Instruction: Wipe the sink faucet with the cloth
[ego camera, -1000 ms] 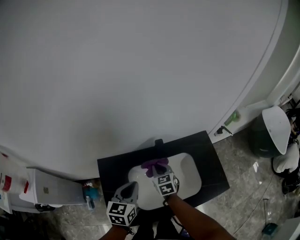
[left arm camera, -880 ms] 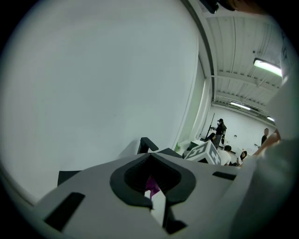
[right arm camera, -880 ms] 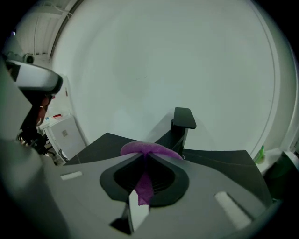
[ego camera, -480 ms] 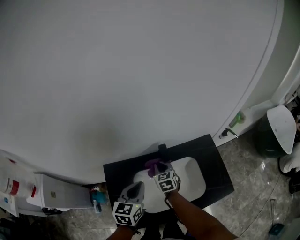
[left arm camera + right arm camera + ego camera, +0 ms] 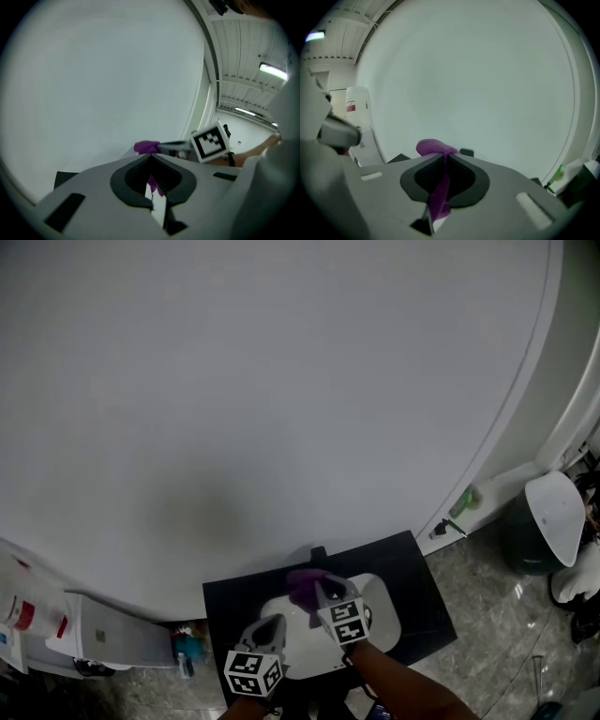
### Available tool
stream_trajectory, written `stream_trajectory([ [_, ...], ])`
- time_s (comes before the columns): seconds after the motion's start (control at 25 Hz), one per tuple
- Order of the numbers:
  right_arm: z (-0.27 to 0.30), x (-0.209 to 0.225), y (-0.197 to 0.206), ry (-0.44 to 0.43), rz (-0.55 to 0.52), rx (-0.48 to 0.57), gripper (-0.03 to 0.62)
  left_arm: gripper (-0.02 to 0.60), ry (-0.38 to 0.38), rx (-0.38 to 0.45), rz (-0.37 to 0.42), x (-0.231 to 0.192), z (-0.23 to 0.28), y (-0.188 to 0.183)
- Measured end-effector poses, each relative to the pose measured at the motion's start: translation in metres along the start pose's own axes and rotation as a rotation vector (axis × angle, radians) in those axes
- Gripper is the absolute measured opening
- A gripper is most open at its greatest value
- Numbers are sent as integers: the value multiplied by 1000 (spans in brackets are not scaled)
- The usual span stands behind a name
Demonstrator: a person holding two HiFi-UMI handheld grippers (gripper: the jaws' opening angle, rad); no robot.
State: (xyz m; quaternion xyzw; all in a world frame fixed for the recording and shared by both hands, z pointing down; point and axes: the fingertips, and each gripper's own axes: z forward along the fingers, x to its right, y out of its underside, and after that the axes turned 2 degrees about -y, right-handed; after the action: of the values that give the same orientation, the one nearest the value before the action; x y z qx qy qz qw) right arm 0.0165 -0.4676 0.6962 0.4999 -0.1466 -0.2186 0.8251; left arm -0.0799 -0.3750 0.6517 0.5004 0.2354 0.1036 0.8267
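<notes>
Right gripper view: the right gripper (image 5: 443,158) pinches the purple cloth (image 5: 430,146) just before the black faucet (image 5: 466,152). The left gripper (image 5: 151,158), jaws together and empty, hovers over the sink (image 5: 382,610).

Grey left tool (image 5: 267,626), right tool (image 5: 324,590) bear marker cubes (image 5: 253,673).

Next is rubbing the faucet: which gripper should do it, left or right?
Likely right. The right gripper is shut on the purple cloth, close by the faucet; the left gripper sits nearer the front of the sink, off the cloth.
</notes>
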Motion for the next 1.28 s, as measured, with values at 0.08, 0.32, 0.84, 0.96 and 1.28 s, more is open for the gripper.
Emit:
stream_trajectory([
  [0.08, 24, 32, -30, 39, -8, -6, 29, 5, -3, 7, -1, 2, 0, -3],
  [0.32, 56, 45, -3, 24, -38, -172, 29, 5, -10, 16, -2, 7, -7, -4],
  [0.84, 64, -8, 64, 4, -49, -186, 29, 5, -30, 26, 13, -7, -12, -6],
  [0.96, 55, -19, 77, -25, -38, -199, 29, 5, -29, 9, 5, -4, -14, 6],
  [1.28, -27, -60, 95, -139, 39, -184, 29, 5, -1, 43, 10, 14, -37, -11],
])
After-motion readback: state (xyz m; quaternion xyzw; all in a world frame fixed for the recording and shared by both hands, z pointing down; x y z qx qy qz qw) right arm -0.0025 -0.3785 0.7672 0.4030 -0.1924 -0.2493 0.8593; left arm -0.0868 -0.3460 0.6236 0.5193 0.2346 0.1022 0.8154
